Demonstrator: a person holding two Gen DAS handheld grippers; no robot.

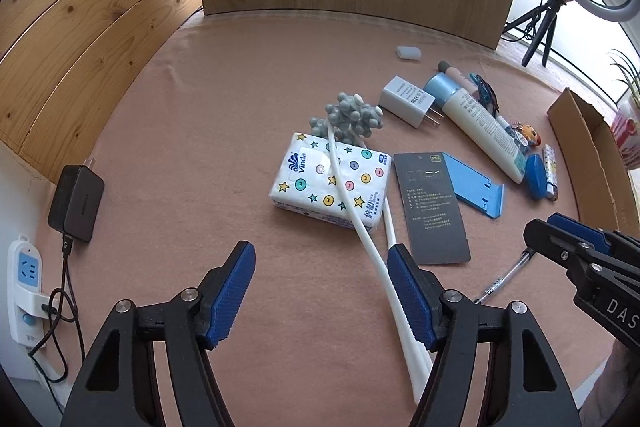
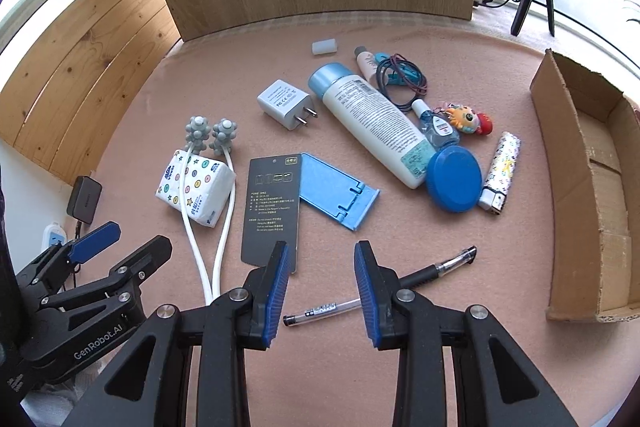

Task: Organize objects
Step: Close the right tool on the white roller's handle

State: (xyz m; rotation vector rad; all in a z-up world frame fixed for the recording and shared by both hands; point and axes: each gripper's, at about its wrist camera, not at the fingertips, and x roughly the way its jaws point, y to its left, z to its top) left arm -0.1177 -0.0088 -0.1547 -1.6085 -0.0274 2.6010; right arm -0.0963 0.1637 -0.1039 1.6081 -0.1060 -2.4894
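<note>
- Left wrist view: the left gripper [image 1: 322, 289] has its fingers [image 1: 234, 291] fairly wide apart with nothing pressed between them. The white massager [image 1: 360, 219] runs its two stems past the right-hand finger, touching or all but touching its inner face; I cannot tell which.
- Ahead of those fingers the massager's grey knobbed heads lie across the tissue pack [image 1: 330, 181]. To the right of them are the dark card [image 1: 434, 207] and the blue stand [image 1: 476, 187].
- Far right in this view the right gripper [image 1: 568, 247] hangs above the pen [image 1: 504, 277].
- Right wrist view: the right gripper's [image 2: 320, 291] fingers stand at a narrower gap and hold nothing. The pen [image 2: 380, 287] lies on the tabletop [image 2: 480, 247] below and across that gap.
- Right of these fingers sits the cardboard box [image 2: 580, 187], open and seemingly bare inside. Beyond them lie the tube [image 2: 372, 123], charger [image 2: 286, 105], blue lid [image 2: 454, 181] and lighter [image 2: 502, 173].
- The left gripper [image 2: 104, 243] shows at the left, beside the massager stems [image 2: 204, 247].
- Judgement: sorting has hardly begun; everything is loose on the tabletop. The step in hand looks like the left gripper going for the massager.
- Next, the left fingers need to straddle both stems, then pinch; the stems are thin and springy, so a square, centred bite matters. The heads must lift clear of the tissue pack without dragging it.
</note>
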